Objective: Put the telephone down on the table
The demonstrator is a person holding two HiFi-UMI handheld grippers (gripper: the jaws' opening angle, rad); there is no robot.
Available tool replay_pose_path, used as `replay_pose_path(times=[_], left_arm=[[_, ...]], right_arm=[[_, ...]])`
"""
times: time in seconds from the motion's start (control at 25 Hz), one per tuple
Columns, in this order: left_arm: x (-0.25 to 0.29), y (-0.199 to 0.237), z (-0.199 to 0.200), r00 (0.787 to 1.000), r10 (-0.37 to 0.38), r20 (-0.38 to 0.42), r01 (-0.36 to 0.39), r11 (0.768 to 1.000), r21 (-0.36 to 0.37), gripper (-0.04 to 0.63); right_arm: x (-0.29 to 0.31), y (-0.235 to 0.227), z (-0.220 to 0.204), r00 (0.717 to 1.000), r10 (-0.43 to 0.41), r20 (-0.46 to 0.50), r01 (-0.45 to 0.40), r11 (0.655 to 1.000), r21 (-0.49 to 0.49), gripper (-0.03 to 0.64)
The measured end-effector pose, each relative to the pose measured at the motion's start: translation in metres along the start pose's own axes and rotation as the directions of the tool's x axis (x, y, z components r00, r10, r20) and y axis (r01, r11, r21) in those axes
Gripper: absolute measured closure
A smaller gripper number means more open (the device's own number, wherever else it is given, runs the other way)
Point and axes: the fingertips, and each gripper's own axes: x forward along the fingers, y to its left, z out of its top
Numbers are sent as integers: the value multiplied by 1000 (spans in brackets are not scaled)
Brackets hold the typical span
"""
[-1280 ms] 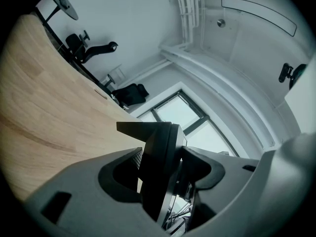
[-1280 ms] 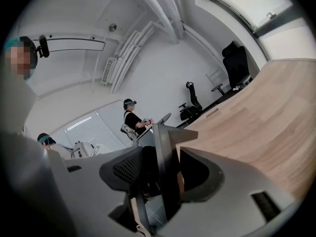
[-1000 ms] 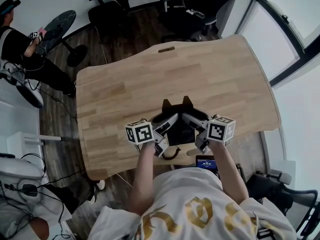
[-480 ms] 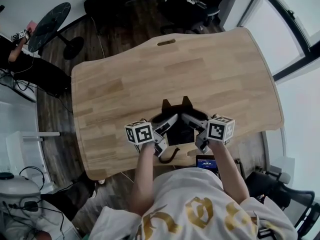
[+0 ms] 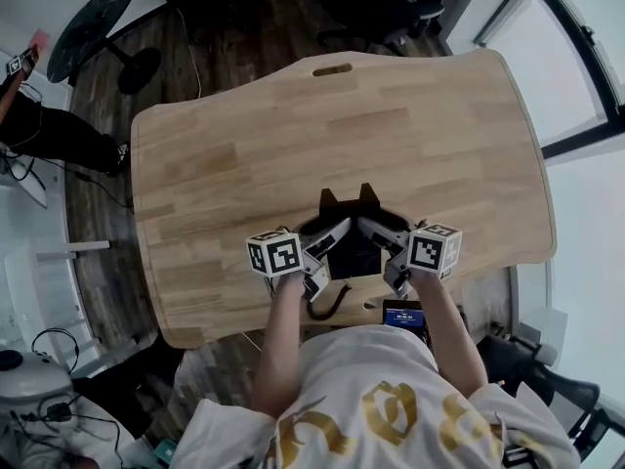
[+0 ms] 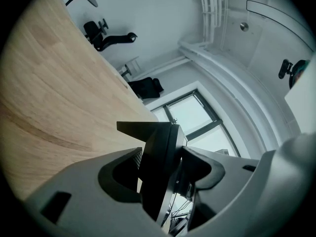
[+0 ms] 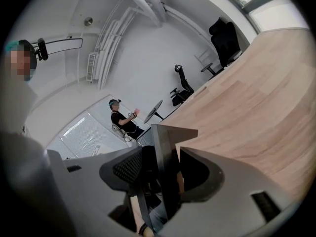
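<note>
Telephone [image 5: 354, 257], a black angular plastic set, sits over the near edge of the pale wooden desk [image 5: 293, 135]. The left gripper [image 5: 332, 234] and right gripper [image 5: 371, 231] each clamp one side. Best to lower both evenly, keep it level, seat the base fully inboard before releasing, and mind the black cord [image 5: 330, 304].
</note>
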Motion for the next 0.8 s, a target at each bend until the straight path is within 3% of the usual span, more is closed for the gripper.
replay_pose_path(times=[0.8], left_arm=[[31,54,17,1000,26,-16,-27,995,-94,359]], right_arm=[[37,-52,12,997,-33,-67,36,998,49,402]])
